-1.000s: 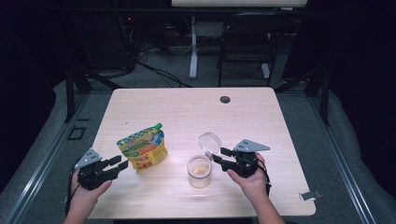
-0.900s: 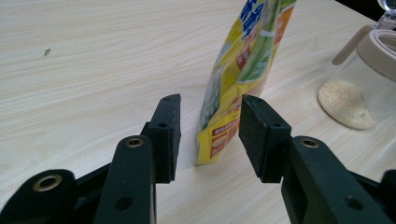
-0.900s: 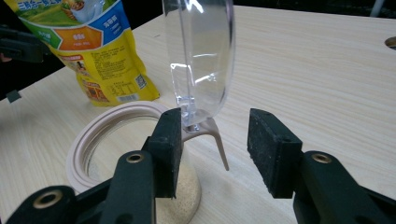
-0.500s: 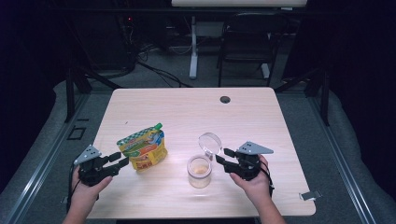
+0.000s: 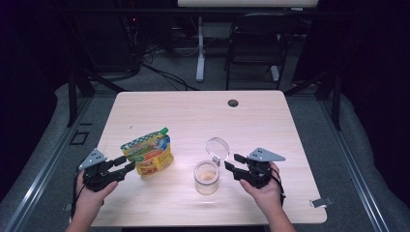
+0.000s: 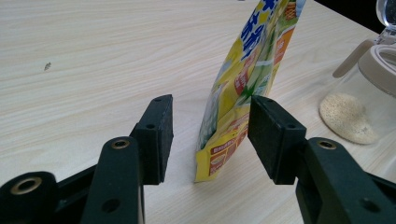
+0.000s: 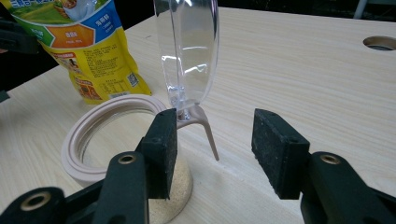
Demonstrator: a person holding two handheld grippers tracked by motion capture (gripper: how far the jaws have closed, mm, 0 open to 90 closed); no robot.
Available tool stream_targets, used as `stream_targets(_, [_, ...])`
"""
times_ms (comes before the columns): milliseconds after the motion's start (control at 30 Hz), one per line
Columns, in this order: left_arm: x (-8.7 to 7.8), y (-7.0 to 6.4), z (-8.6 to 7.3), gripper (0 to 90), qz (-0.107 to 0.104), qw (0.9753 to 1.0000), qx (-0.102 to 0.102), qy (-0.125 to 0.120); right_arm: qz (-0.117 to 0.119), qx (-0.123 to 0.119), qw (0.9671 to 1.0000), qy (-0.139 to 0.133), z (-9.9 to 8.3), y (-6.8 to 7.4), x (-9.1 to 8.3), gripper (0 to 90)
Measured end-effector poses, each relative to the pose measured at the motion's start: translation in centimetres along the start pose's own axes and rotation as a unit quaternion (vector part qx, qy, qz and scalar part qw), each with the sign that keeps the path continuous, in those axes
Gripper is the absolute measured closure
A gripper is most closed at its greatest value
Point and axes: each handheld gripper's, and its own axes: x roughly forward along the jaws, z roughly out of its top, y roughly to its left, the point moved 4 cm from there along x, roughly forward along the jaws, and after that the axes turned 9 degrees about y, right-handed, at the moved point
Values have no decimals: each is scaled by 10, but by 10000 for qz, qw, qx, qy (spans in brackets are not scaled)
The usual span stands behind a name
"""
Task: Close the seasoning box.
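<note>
High view: wooden table point(image 5: 270, 125) | yellow snack pouch point(image 5: 148, 153) upright, left of centre | glass jar point(image 5: 206, 177) of powder, clear lid point(image 5: 217, 148) flipped up | left gripper point(image 5: 124, 164) jaws apart astride pouch edge | right gripper point(image 5: 233, 161) jaws apart beside jar

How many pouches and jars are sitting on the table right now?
2. One yellow pouch stands on the table's left side between the open left gripper's jaws; one jar with its lid flipped up sits by the open right gripper.
</note>
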Motion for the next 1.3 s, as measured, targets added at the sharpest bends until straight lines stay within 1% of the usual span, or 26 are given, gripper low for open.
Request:
stream_targets(33, [-1, 0, 0, 509, 0, 10000, 17, 42, -5, 6, 10000, -12, 0, 1, 0, 501])
stream_targets(67, [-1, 0, 0, 511, 3, 10000, 17, 3, -5, 7, 10000, -12, -1, 1, 0, 501])
stream_targets(133, [-4, 0, 1, 516, 3, 10000, 17, 7, 4, 25, 10000, 10, -1, 1, 0, 501])
stream_targets(233, [-7, -2, 1, 514, -71, 9999, 80, -62, 20, 45, 10000, -2, -2, -1, -1, 505])
stream_targets(300, [-7, -3, 2, 513, -140, 9998, 63, -85, 5, 100, 9999, -15, -2, -2, -2, 504])
stream_targets(367, [-5, -5, 5, 513, -201, 9997, 71, -92, 10, 142, 9999, -20, -2, -3, -2, 504])
stream_targets(400, [-3, -5, 6, 515, -194, 9997, 92, -90, 13, 159, 9999, -48, -2, -3, -1, 504])
stream_targets(433, [-1, -6, 7, 518, -195, 9997, 109, -78, 7, 159, 9999, -46, -3, -3, -1, 503])
stream_targets(533, [4, -7, 11, 538, -287, 9995, 86, -80, -18, 154, 9999, -7, -5, -1, -1, 499])
stream_targets(567, [7, -7, 12, 543, -320, 9994, 99, -75, -22, 112, 9999, 31, -5, -1, -1, 497])
stream_targets(667, [15, -7, 15, 553, -389, 9992, 116, -61, -37, 158, 9999, 34, -8, 0, -1, 492])
stream_targets(700, [17, -8, 16, 558, -417, 9990, 130, -67, -60, 121, 9999, 69, -9, 0, -2, 491])
stream_targets(733, [18, -8, 16, 570, -420, 9990, 167, -7, -56, 165, 9998, 50, -10, 0, -2, 491])
stream_targets(767, [20, -9, 17, 576, -448, 9988, 167, -43, -57, 160, 9998, 58, -10, 0, -2, 491])
stream_targets(833, [23, -10, 19, 596, -486, 9986, 223, 21, -99, 155, 9998, 103, -12, -1, -5, 489])
stream_targets(867, [25, -10, 19, 604, -488, 9985, 248, -8, -106, 195, 9997, 64, -13, -1, -5, 488])
stream_targets(900, [25, -11, 20, 612, -490, 9984, 265, 21, -115, 199, 9997, 67, -14, -2, -6, 487])
stream_targets(933, [27, -11, 21, 617, -477, 9984, 298, -20, -114, 215, 9997, 78, -14, -2, -7, 486])
stream_targets(1000, [28, -11, 22, 623, -478, 9983, 348, 9, -138, 279, 9995, 42, -16, -3, -9, 486])
stream_targets(1033, [28, -12, 22, 629, -481, 9981, 382, -20, -157, 283, 9995, 53, -16, -3, -9, 486])
stream_targets(1067, [29, -12, 23, 655, -490, 9981, 384, -31, -159, 282, 9994, 80, -17, -4, -11, 485])
stream_targets(1100, [29, -13, 23, 671, -524, 9976, 450, 31, -172, 307, 9994, 48, -17, -4, -11, 484])
stream_targets(1167, [30, -17, 23, 720, -542, 9972, 519, -12, -171, 334, 9993, 44, -18, -5, -12, 481])
stream_targets(1200, [31, -19, 23, 742, -518, 9967, 617, 37, -178, 345, 9992, 32, -19, -5, -12, 481])
stream_targets(1233, [31, -21, 24, 767, -488, 9967, 644, 12, -171, 373, 9992, 23, -19, -6, -12, 480])
stream_targets(1300, [31, -24, 24, 789, -452, 9962, 743, 57, -167, 386, 9991, 24, -19, -7, -12, 480])
